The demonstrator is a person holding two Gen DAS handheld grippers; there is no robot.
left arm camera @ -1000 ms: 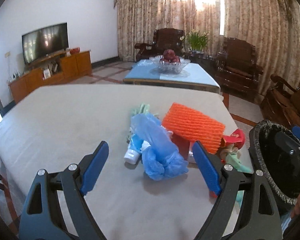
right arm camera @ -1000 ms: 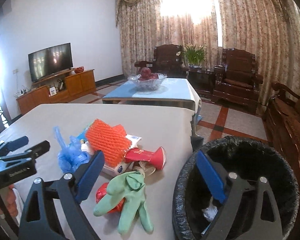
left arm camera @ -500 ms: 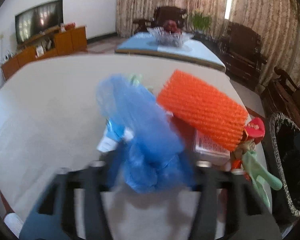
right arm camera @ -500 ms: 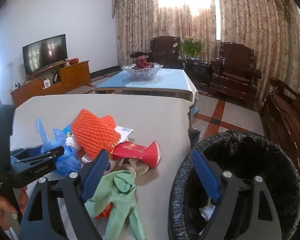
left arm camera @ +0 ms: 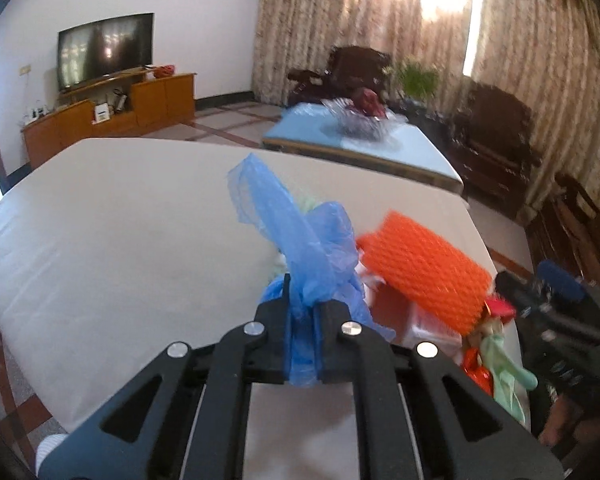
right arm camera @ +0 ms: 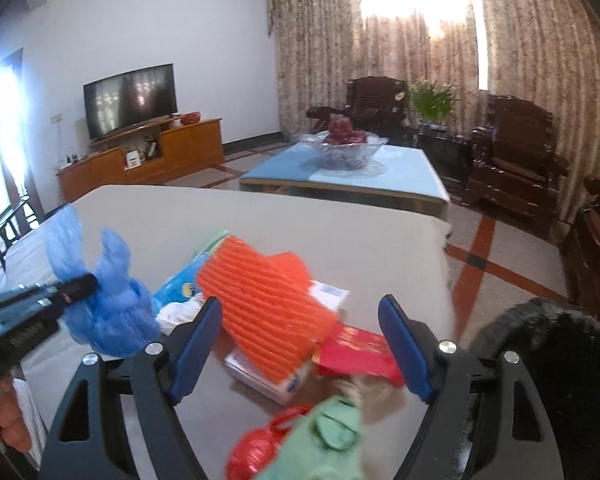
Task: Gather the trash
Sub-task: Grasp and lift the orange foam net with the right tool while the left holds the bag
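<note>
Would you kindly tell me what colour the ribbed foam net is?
Bright orange; the foam net shows best in the right wrist view.

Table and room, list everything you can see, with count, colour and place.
Crumpled blue plastic bag: one, blue, clamped in left gripper above table.
Orange foam fruit net: one, orange, on the trash pile.
Red paper packet: one, red, under the net's right edge.
Green rubber glove: one, pale green, near table edge.
Black-lined trash bin: one, black, right of table.
White-covered table: one, white, centre.
Glass fruit bowl: one, clear, blue-topped far table.
Television: one, black, left wall.
Left gripper: shut on bag.
Right gripper: open, fingers blue.
</note>
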